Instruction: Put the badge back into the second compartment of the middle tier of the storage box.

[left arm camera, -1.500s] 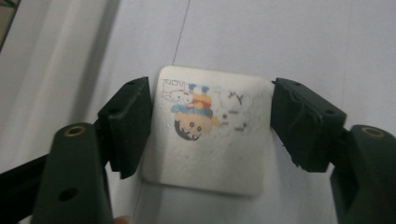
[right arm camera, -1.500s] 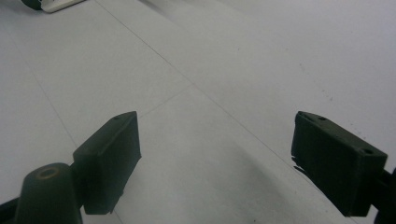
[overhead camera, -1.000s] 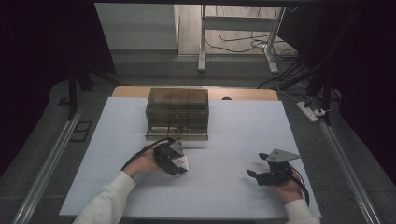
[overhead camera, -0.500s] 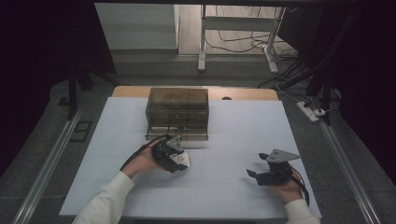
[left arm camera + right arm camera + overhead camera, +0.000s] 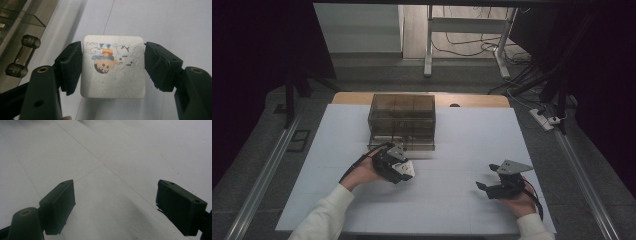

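The left gripper (image 5: 112,68) is clamped on a white tile (image 5: 113,67) by its sides, keeping its cartoon visible, while the right gripper (image 5: 125,207) rests apart on the counter (image 5: 462,140).

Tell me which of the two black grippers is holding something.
The left gripper, near the smoky translucent plastic drawer box, clamps a white rounded square tile with a cartoon picture; the right gripper has empty, wide-apart jaws.
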The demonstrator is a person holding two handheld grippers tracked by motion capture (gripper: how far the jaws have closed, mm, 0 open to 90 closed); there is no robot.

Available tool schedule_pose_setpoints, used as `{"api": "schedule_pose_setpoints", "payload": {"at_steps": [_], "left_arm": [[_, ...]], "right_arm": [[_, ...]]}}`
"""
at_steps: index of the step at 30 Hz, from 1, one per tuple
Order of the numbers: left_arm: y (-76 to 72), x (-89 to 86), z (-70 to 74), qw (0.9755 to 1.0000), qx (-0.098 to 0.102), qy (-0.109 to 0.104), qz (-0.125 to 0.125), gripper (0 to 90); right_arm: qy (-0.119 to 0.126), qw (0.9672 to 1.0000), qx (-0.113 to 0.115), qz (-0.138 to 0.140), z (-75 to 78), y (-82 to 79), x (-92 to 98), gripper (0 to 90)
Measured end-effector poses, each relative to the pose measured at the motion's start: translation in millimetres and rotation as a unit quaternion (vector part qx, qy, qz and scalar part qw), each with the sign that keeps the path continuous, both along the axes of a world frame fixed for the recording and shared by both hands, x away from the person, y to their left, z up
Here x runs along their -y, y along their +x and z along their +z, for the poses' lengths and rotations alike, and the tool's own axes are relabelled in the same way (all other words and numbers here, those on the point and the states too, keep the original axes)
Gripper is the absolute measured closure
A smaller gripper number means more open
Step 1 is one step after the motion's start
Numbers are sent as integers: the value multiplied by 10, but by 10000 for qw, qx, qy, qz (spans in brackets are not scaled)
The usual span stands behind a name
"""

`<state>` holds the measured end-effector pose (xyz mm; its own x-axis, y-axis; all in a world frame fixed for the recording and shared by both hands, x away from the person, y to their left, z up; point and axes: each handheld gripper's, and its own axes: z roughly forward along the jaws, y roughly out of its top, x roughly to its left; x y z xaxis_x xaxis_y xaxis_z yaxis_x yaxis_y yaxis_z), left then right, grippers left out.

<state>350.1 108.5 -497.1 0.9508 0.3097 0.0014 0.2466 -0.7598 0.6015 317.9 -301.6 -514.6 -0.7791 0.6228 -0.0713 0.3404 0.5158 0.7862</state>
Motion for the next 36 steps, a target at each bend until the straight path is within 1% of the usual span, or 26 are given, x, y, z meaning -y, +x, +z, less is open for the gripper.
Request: {"api": "schedule_pose_setpoints", "payload": {"at_steps": [10,25,36], "left_arm": [[-20,-46,95,9995,94,-257,133,327],[-46,-99,214,9984,253,-434,255,327],[-67,-127,289,9973,333,-562,326,327]], "right_arm": [[20,10000,18,-3,4,-2,1,153],[-18,10000,5,2,3,-2,0,153],[-30,10000,7,3,2,0,1,153]]}}
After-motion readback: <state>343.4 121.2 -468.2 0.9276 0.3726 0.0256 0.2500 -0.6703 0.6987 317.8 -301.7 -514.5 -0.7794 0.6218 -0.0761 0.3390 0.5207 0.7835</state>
